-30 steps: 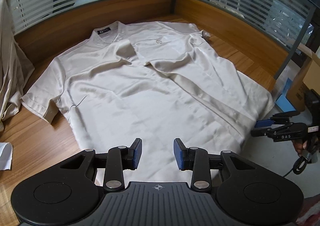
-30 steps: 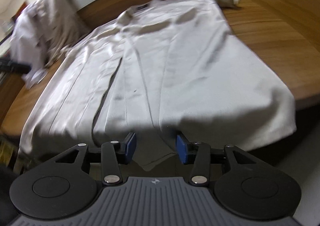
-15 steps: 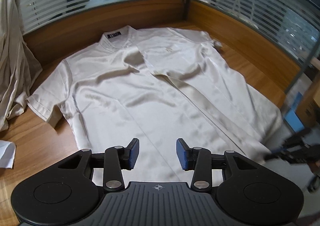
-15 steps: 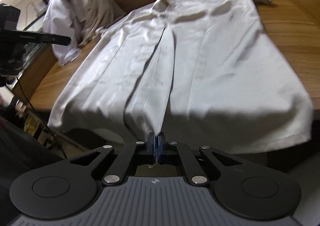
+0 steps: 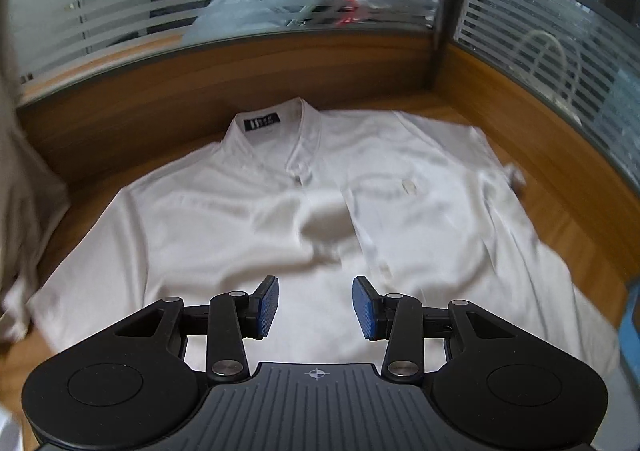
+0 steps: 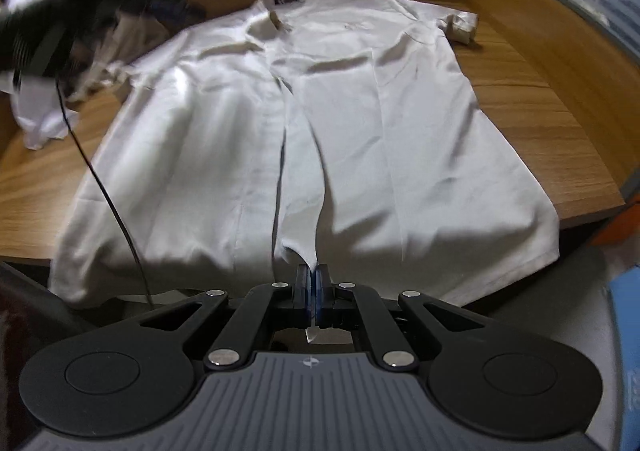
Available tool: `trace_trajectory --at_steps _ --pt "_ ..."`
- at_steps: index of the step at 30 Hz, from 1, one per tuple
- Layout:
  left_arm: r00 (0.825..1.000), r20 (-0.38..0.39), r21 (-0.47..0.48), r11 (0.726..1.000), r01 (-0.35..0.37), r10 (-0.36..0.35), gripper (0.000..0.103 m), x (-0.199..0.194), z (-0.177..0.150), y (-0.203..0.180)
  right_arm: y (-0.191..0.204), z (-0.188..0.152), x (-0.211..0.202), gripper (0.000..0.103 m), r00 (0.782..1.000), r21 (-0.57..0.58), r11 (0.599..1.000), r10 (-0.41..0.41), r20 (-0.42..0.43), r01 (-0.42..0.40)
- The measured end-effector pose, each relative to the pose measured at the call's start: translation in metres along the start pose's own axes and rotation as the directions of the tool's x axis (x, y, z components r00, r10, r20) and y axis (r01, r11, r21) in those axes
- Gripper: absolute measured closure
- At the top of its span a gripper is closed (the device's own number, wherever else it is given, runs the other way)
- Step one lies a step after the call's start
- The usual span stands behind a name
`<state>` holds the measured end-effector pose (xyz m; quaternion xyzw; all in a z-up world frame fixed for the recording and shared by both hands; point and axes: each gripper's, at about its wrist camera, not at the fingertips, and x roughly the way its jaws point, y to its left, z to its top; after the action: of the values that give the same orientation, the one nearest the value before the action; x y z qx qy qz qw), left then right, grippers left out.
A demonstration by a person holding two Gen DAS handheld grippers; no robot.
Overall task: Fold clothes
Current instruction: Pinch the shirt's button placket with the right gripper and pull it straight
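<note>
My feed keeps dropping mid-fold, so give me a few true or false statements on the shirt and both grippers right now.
1. The right gripper is shut on the hem of the cream short-sleeved shirt. True.
2. The left gripper is clamped on a sleeve. False: its jaws stand open above the shirt front, holding nothing.
3. The shirt lies front up on the wooden table, dark collar label showing. True.
4. The shirt is already folded in half. False: it lies spread out, both sleeves extended.

White short-sleeved shirt (image 5: 248, 219) spread flat, front up, hem overhanging edge.
</note>
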<state>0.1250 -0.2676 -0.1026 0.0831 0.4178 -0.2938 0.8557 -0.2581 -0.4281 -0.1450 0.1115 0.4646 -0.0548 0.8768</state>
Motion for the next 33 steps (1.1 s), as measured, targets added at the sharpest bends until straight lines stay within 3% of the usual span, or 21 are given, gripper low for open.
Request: trace_trajectory --at_steps 9,18,20,26,30,33 --pt "0.997 -0.042 -0.002 0.998 0.058 -0.058 0.059 0.081 0.070 0.017 0.044 -0.003 0.025 0.101 0.974 0.060 0.974 -0.216 -0.062 0.220" --pt "0.993 -0.065 -0.043 0.994 0.097 -0.100 0.059 0.108 0.081 0.022 0.063 -0.009 0.052 0.101 0.951 -0.041 0.959 -0.283 -0.123 0.280" --pt "0.992 -0.073 -0.036 0.995 0.096 -0.099 0.059 0.109 0.079 0.021 0.071 -0.011 0.054 0.101 0.941 -0.121 0.945 -0.318 -0.111 0.305" --pt "0.992 -0.082 -0.040 0.995 0.090 -0.093 0.059 0.108 0.078 0.025 0.092 -0.019 0.053 0.098 0.949 -0.224 0.941 -0.287 -0.129 0.255" --pt "0.994 -0.077 -0.050 0.996 0.079 -0.083 0.058 0.109 0.084 0.034 0.092 -0.023 0.053 0.097 0.949 -0.133 0.956 -0.279 -0.148 0.260" --pt "0.992 -0.082 -0.012 0.996 0.092 -0.093 0.058 0.113 0.088 0.040 0.083 -0.017 0.042 0.090 0.948 0.039 0.954 -0.291 -0.129 0.298"
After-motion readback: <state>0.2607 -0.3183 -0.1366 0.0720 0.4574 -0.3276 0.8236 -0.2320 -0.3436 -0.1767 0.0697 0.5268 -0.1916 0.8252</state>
